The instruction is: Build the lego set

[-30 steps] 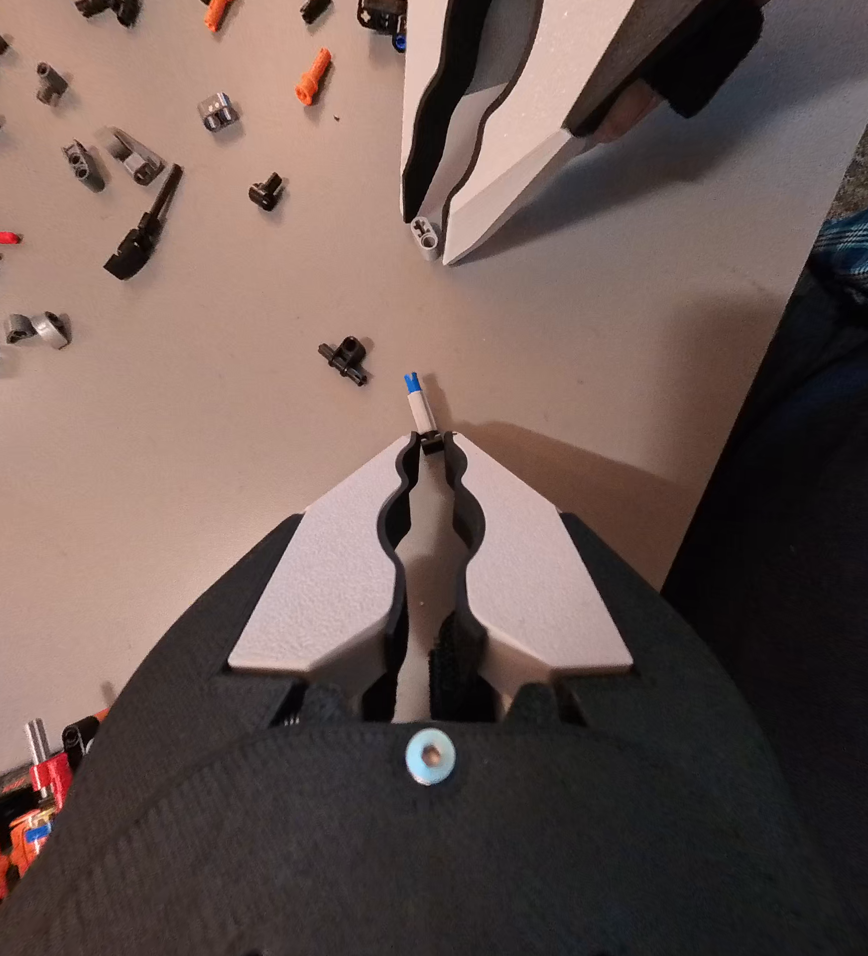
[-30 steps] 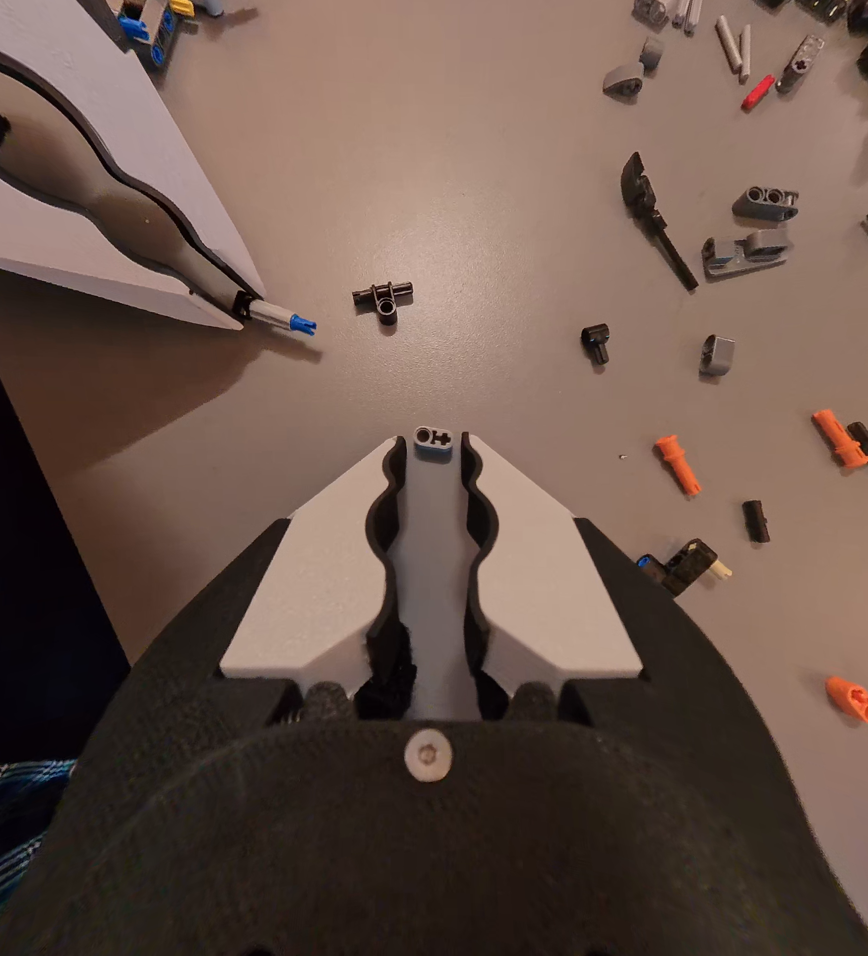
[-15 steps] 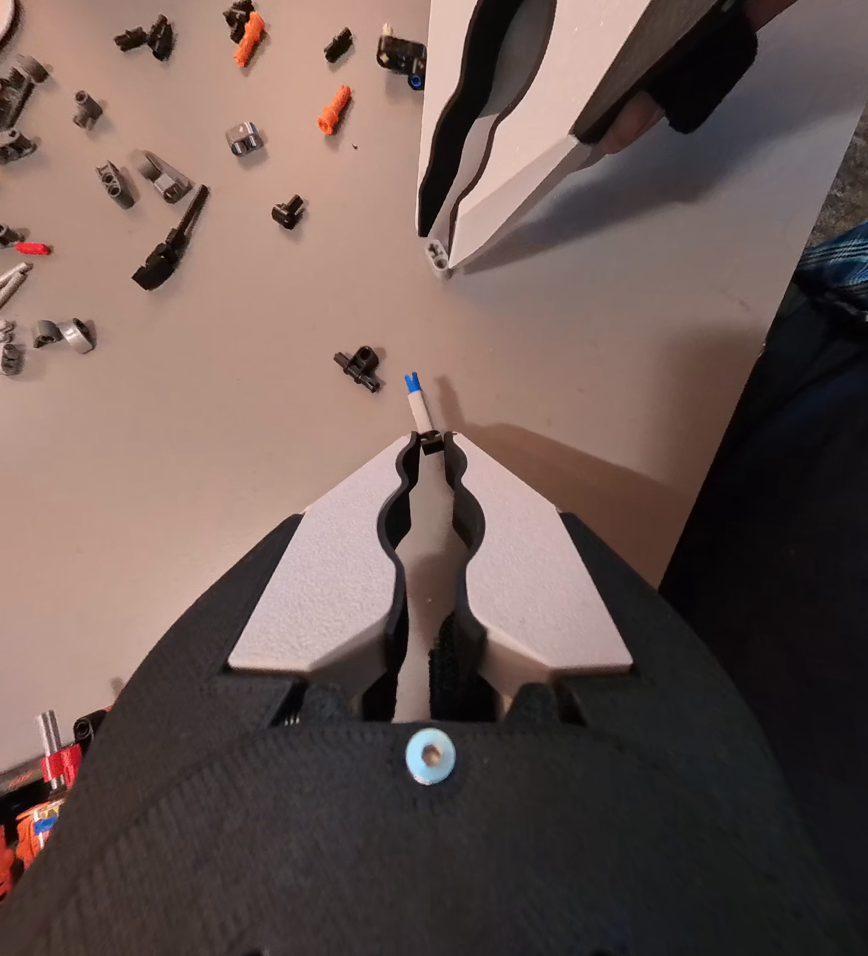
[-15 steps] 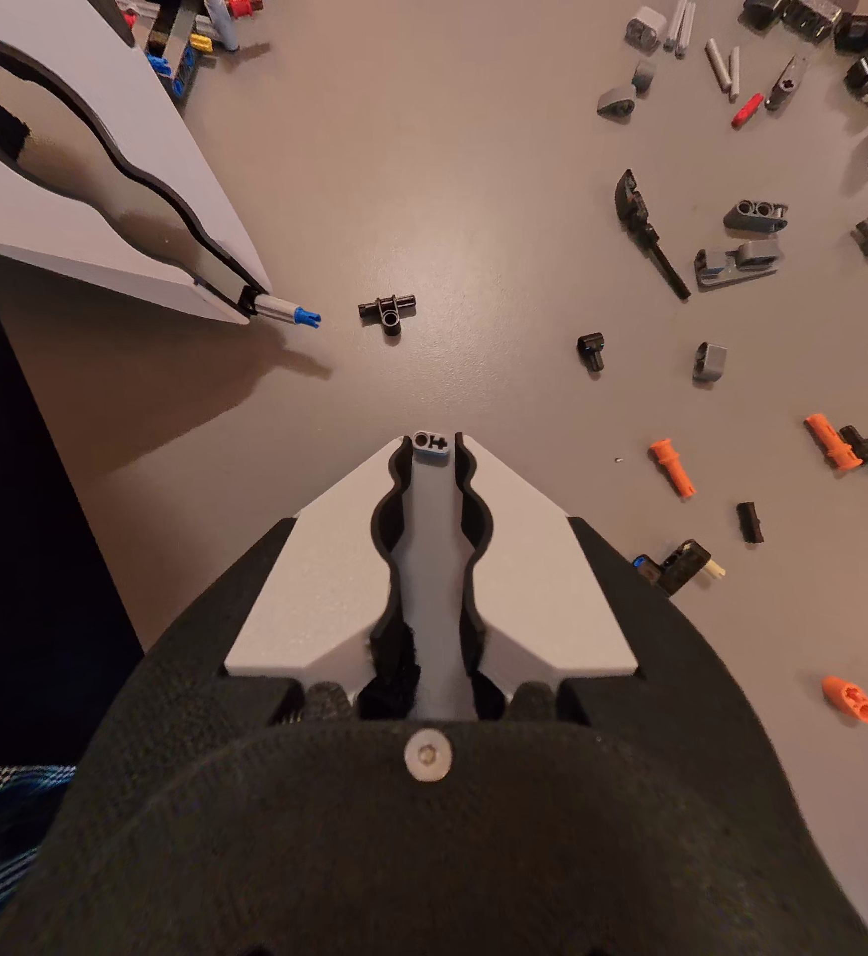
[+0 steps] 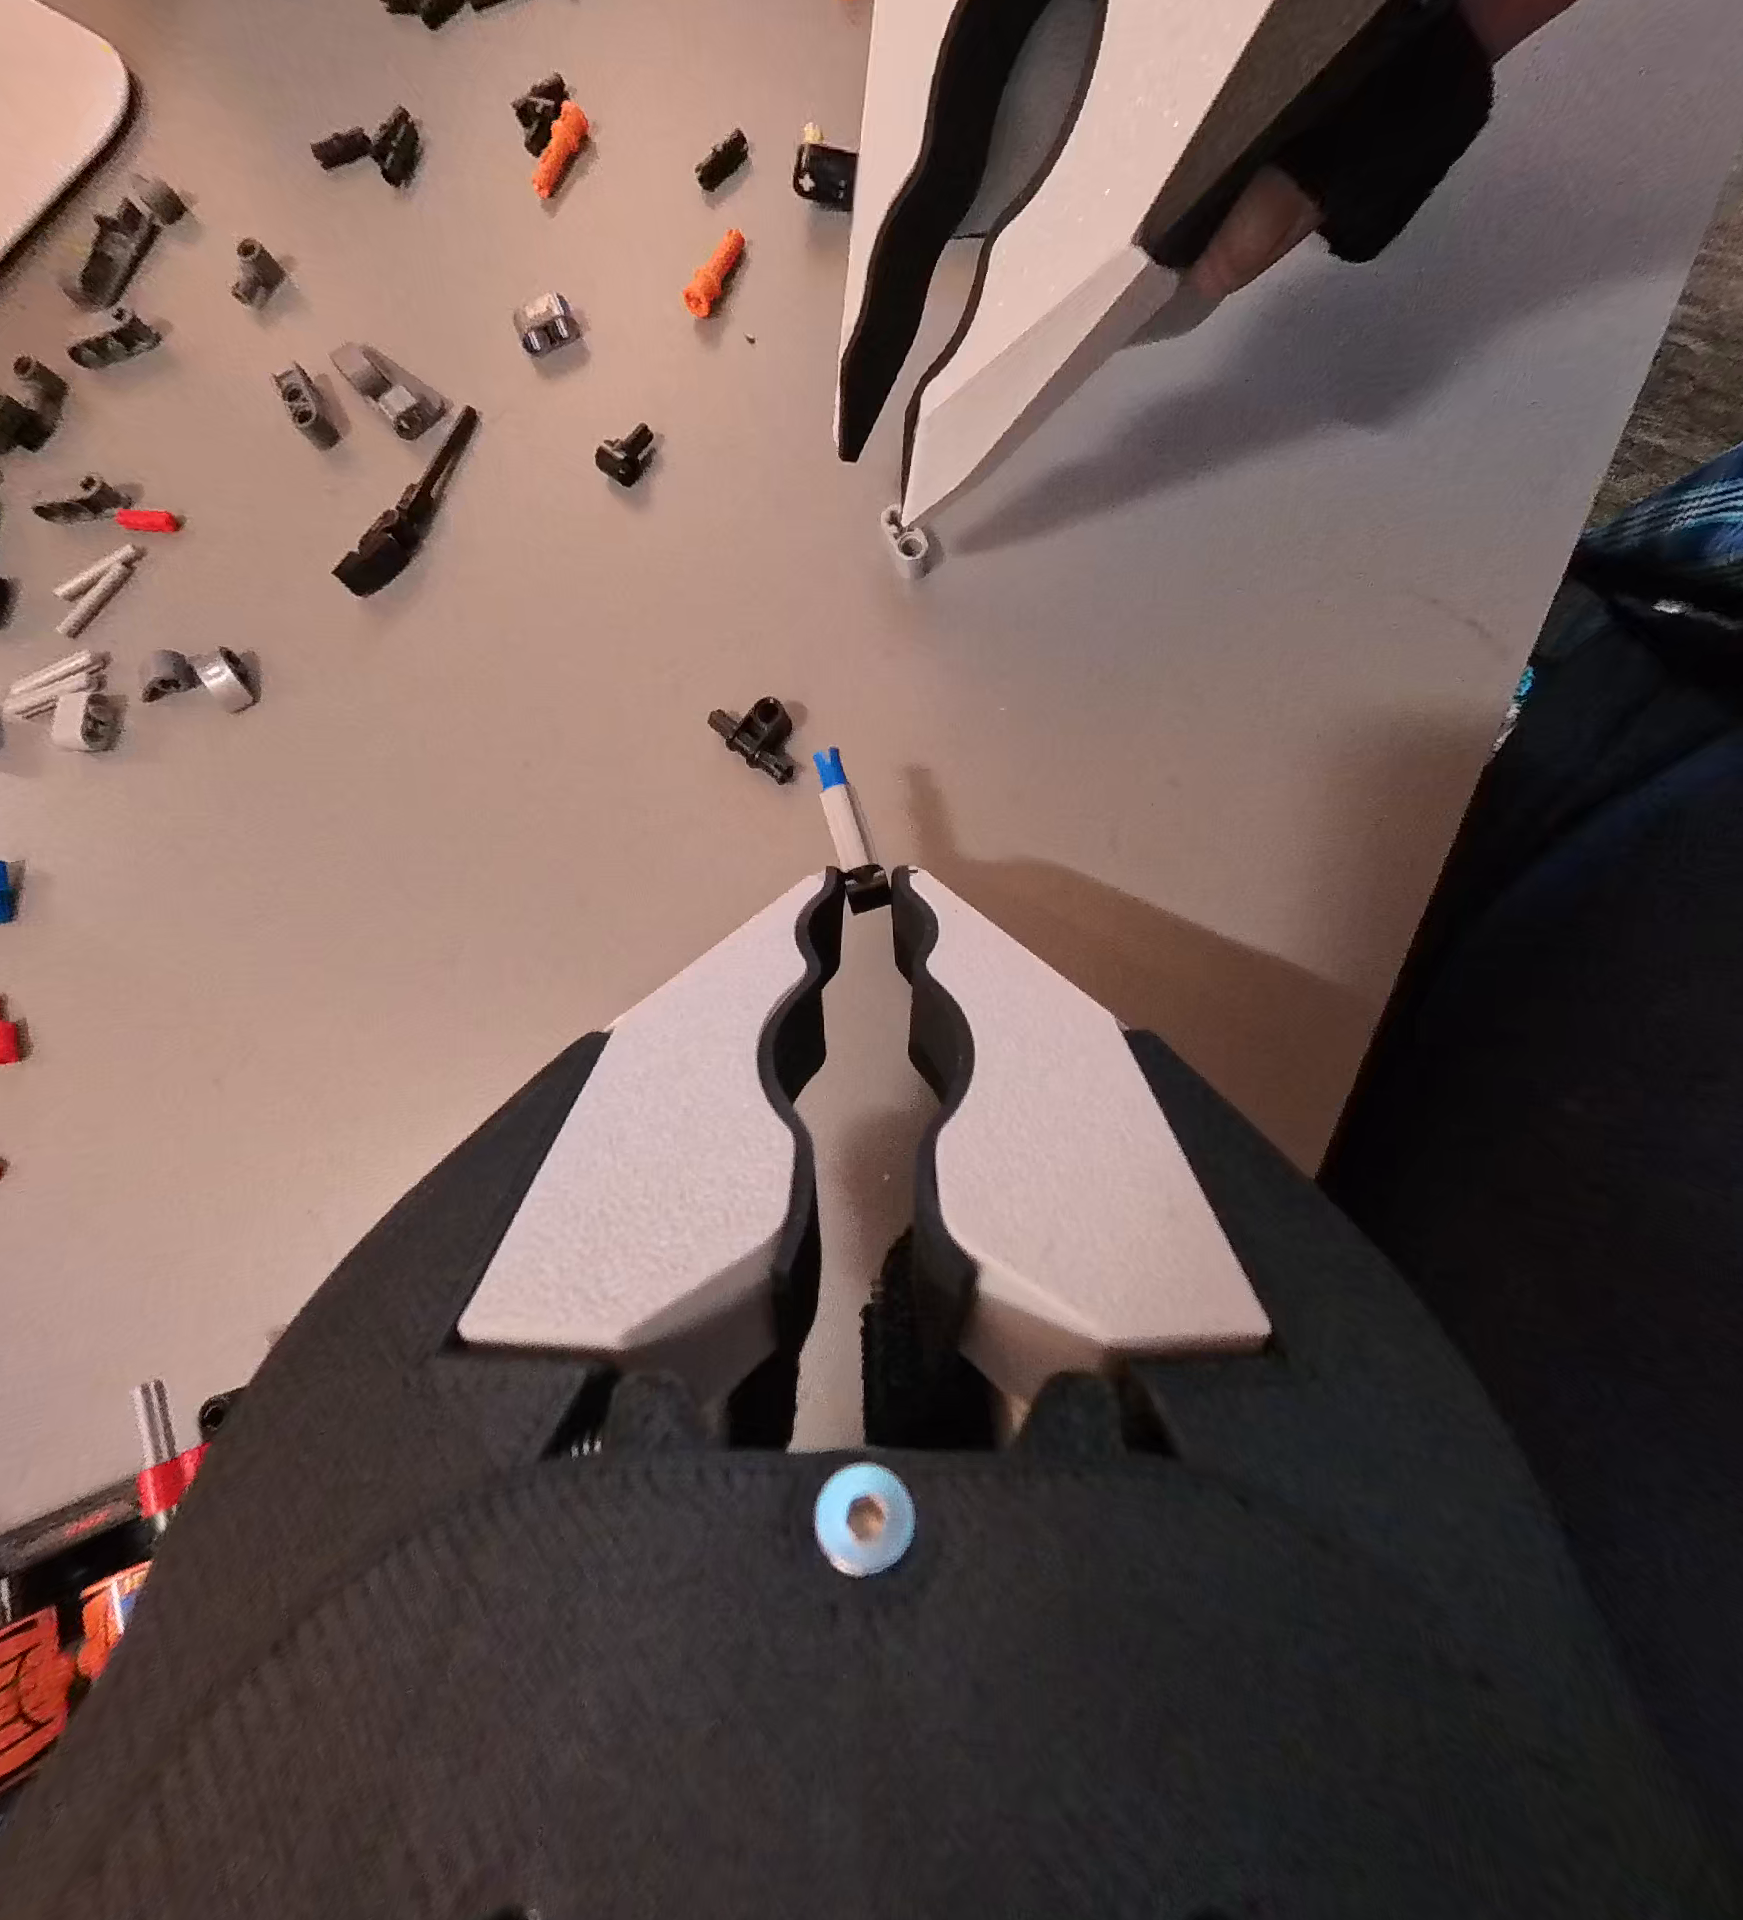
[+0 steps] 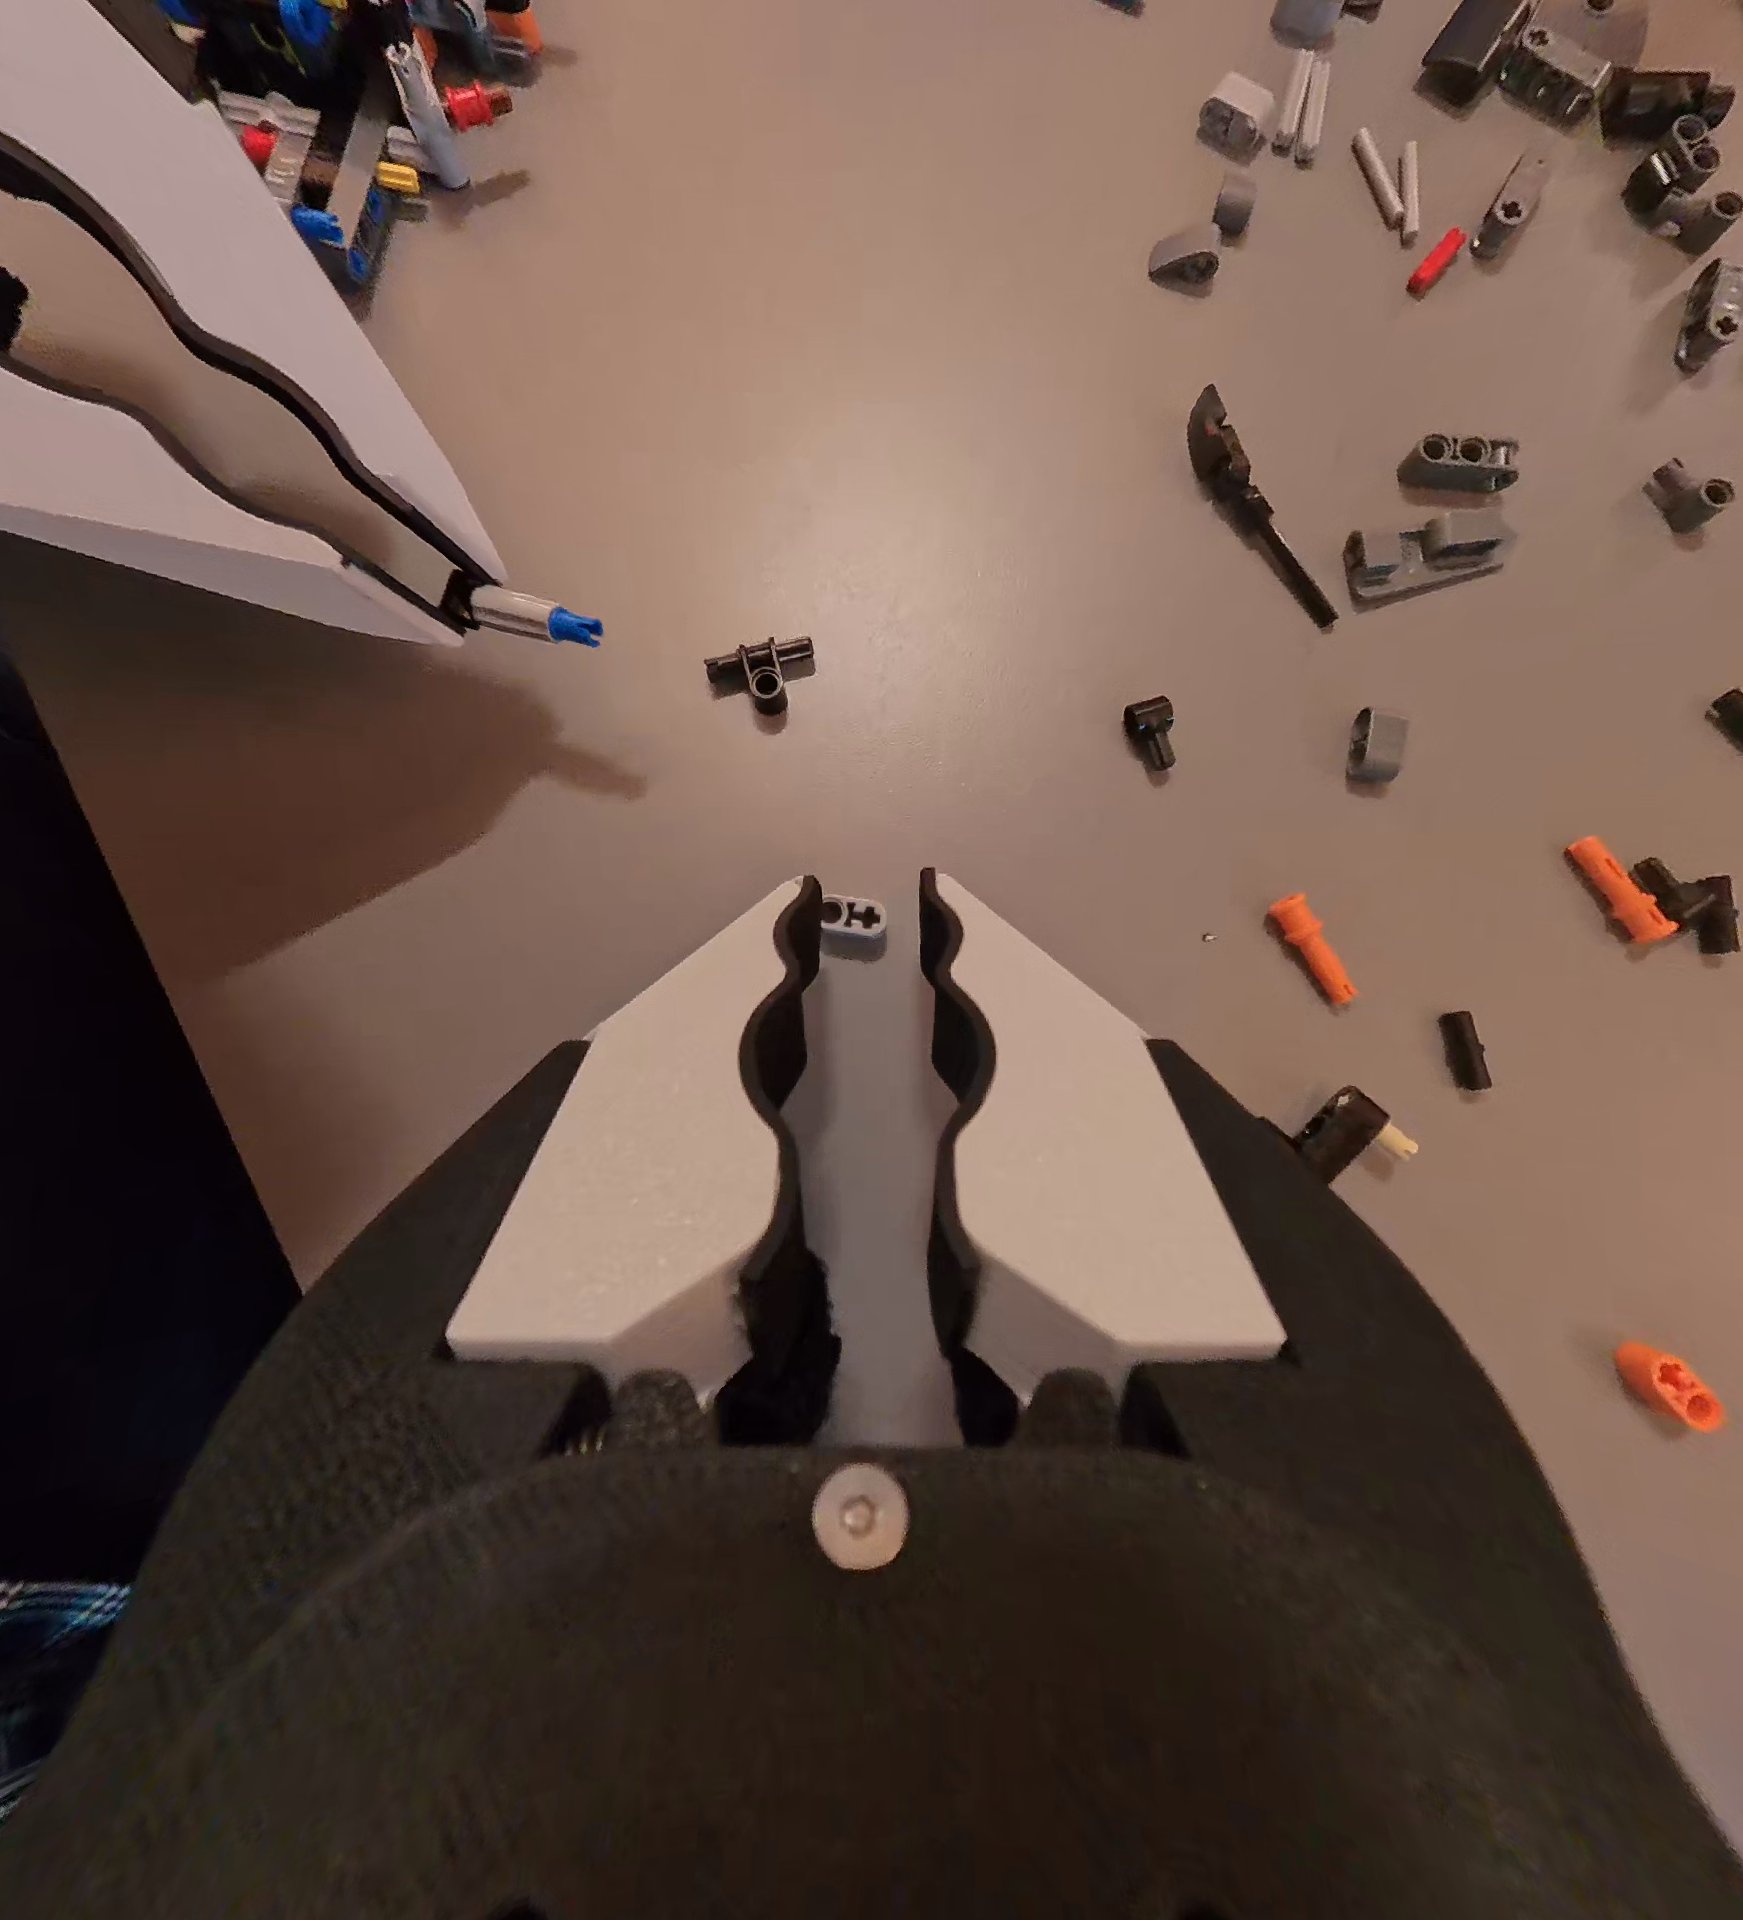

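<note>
My left gripper (image 5: 862, 883) is shut on a small black piece that carries a grey sleeve with a blue pin tip (image 5: 843, 816), held just above the table. It also shows in the right wrist view (image 6: 534, 615). My right gripper (image 6: 867, 883) is open. A small light grey connector (image 6: 853, 916) with a round hole and a cross hole sits against its left finger, with a clear gap to the right finger. In the left wrist view the connector (image 5: 906, 540) is at the right gripper's tips (image 5: 877, 483). I cannot tell if it rests on the table.
A black T-shaped connector (image 5: 755, 736) lies between the grippers. Several loose black, grey, orange and red pieces (image 6: 1418, 540) are scattered on the table's far side. A partly built model (image 6: 358, 125) stands near the left gripper. The table edge (image 5: 1449, 883) borders a person's lap. The gap from one gripper's tips to the other's is roughly 9 cm.
My right gripper's jaws have opened, and the grey connector is no longer pinched between them. Both views have pulled back from the table. My left gripper keeps its hold.
</note>
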